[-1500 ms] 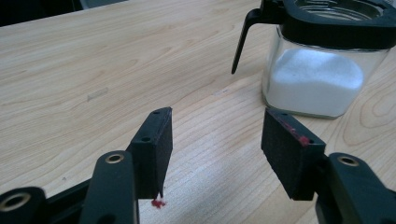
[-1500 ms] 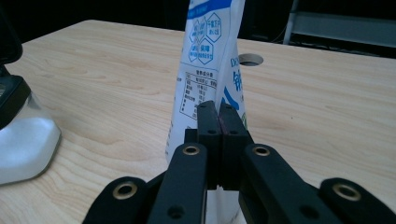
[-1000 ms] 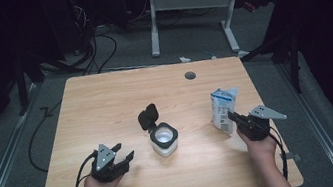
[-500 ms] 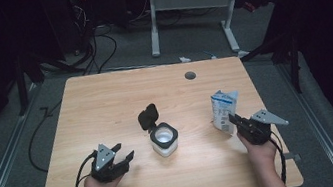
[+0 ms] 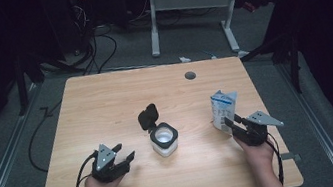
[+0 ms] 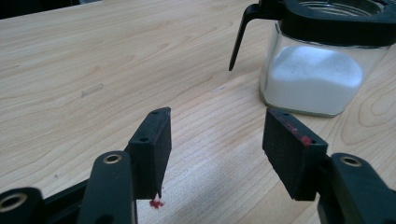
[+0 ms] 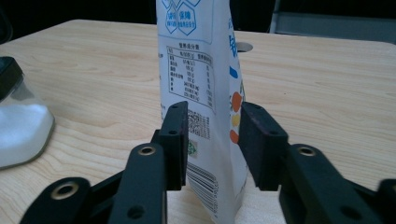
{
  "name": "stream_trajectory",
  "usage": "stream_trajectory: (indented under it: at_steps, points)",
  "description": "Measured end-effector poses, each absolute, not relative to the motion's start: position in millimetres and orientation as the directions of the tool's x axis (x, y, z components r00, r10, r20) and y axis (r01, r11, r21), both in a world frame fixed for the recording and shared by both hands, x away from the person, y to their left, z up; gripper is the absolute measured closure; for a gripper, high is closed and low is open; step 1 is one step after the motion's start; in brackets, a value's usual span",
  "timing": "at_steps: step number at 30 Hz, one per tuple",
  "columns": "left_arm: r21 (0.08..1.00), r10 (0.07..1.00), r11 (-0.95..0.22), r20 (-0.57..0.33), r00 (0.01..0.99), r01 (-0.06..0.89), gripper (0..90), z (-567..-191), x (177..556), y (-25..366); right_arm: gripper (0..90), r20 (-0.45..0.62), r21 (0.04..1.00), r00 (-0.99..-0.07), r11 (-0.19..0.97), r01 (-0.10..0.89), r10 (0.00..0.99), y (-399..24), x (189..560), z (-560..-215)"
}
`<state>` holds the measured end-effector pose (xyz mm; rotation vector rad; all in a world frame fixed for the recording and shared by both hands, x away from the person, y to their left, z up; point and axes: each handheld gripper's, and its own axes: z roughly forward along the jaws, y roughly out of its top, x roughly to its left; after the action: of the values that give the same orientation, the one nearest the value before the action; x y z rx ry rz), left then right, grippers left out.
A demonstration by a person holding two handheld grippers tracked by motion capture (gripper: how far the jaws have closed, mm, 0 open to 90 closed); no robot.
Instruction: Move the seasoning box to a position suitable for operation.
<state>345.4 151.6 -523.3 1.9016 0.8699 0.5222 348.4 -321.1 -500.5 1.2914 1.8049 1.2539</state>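
Observation:
A white printed pouch [image 5: 223,110] stands upright on the wooden table [image 5: 105,103] at the right. My right gripper [image 5: 230,124] sits at its base, and its jaws have just been opening. In the right gripper view the pouch [image 7: 196,56] still stands between the pads of the right gripper [image 7: 212,116], with a gap at the right pad. A glass jar [image 5: 164,139] of white powder stands mid-table, its black lid [image 5: 149,116] flipped up. My left gripper [image 5: 124,152] rests open left of it. The left gripper view shows the left gripper [image 6: 215,135] with nothing between its jaws and the jar [image 6: 317,74] ahead to the right.
A round cable hole [image 5: 190,75] sits near the table's far edge. A white desk frame [image 5: 188,4] and cables [image 5: 92,49] lie on the floor beyond. Bare wood stretches across the far half and the left of the table.
The right gripper's jaws have spread apart from the pouch, which now stands on its own. The left gripper and the jar have not moved.

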Motion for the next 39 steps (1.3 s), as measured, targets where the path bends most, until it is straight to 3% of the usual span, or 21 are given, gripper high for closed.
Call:
stream_trajectory:
  at_steps: [6, 28, 39]
  points:
    - [0.886, 0.755, -0.294, -0.014, 0.656, 0.357, 42.3, -524, 346, 151, 52.8, 0.044, 0.912, -0.35, 0.106, 0.397, 0.936, -319, 347, -501]
    - [0.858, 0.749, -0.313, -0.04, 0.661, 0.408, 40.9, -529, 353, 150, 37.8, 0.007, 0.884, -0.31, 0.138, 0.446, 0.951, -322, 323, -506]
    - [0.87, 0.753, -0.307, -0.026, 0.658, 0.386, 41.6, -528, 352, 149, 36.5, -0.014, 0.872, -0.312, 0.164, 0.461, 0.95, -319, 305, -512]
